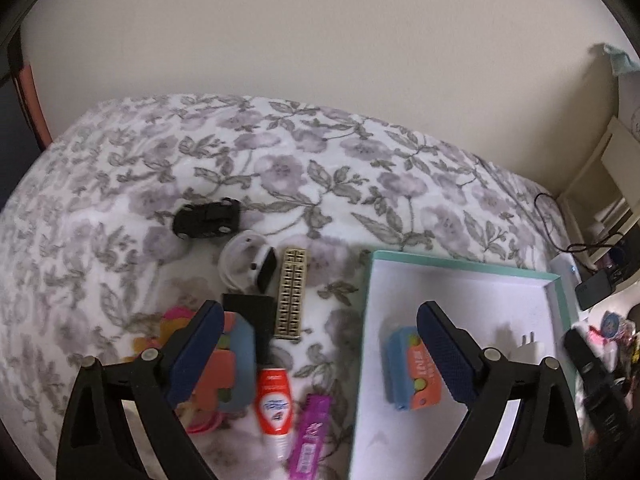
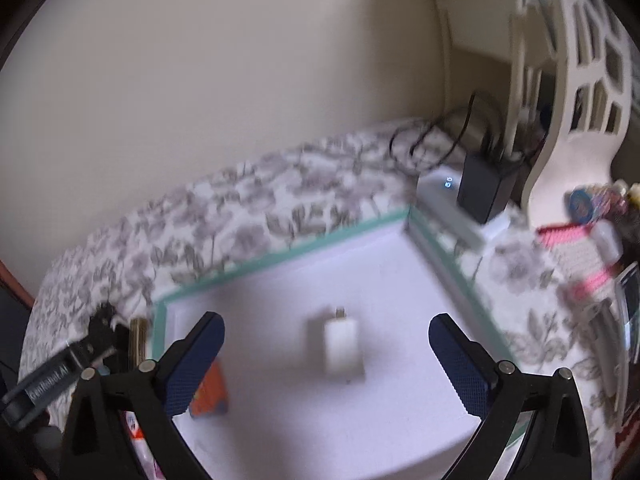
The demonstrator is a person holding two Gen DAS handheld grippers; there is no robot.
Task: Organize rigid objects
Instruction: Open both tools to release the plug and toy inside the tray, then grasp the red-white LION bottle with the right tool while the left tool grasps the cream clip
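Left gripper [image 1: 320, 344] above floral bedspread [image 1: 280, 184], jaws wide apart, empty. Red-capped tube [image 1: 274, 400] and purple packet [image 1: 312, 436] between its fingers; teal-rimmed tray [image 1: 460, 268] under right finger. Right gripper [image 2: 326, 350] over tray, jaws apart; blurred white plug, probably a charger [image 2: 342, 346], between fingers.

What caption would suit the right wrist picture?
Open right gripper hovering above a white plug adapter inside a teal-rimmed white box on floral bedding.

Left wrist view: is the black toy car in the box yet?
No, the black toy car lies on the floral bedspread, outside the teal-rimmed box.
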